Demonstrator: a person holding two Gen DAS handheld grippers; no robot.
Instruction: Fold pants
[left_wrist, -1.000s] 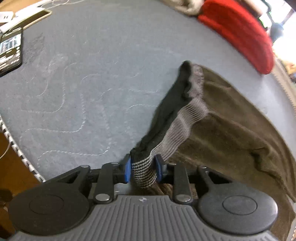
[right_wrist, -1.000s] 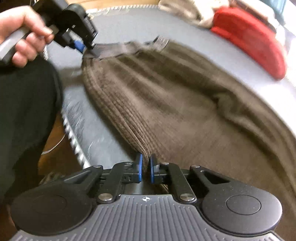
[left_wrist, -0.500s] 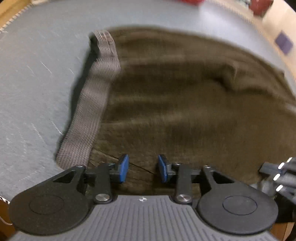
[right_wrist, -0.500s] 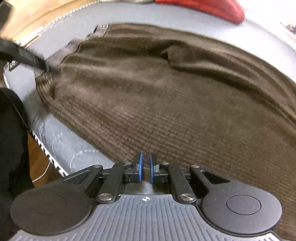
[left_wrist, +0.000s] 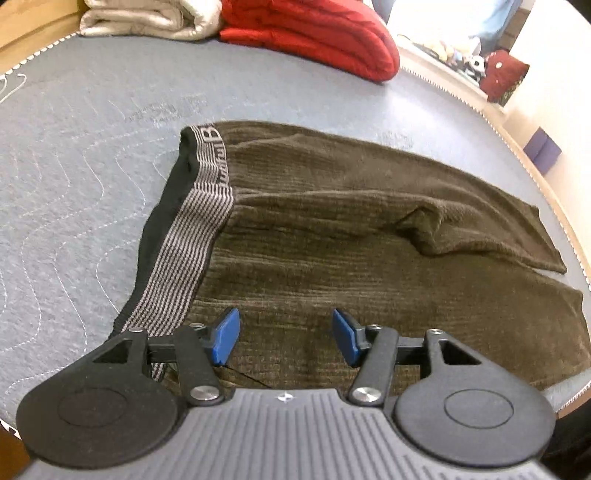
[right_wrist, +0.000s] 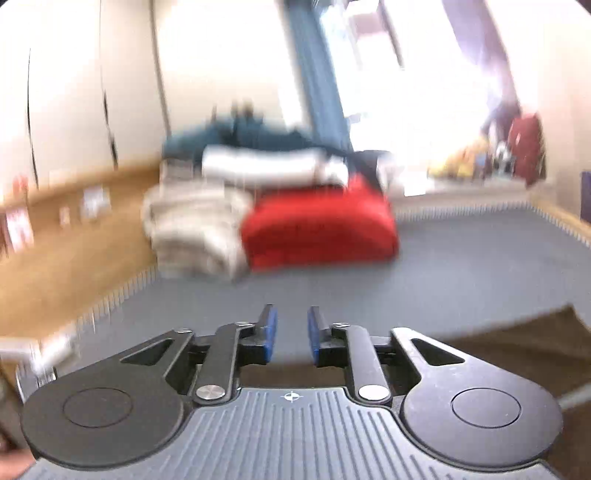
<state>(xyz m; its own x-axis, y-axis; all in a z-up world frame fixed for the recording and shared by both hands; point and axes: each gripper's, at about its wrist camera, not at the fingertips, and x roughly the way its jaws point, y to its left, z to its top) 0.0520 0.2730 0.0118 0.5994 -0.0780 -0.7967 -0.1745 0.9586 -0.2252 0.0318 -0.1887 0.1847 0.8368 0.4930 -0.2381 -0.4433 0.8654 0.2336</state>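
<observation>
Brown pants (left_wrist: 369, 258) lie flat on the bed (left_wrist: 92, 166), along its near edge, striped waistband (left_wrist: 192, 236) to the left, legs running toward the right edge. Left gripper (left_wrist: 285, 338) hovers just over the pants, jaws wide, nothing in them. Right gripper (right_wrist: 291, 334) is lifted, jaws narrowly apart & empty. Red blanket (left_wrist: 317, 33) and pale blanket (left_wrist: 147, 18) sit at the bed's far edge.

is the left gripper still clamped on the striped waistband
No, the left gripper is open above the brown pants, with the striped waistband lying free beside it.
</observation>
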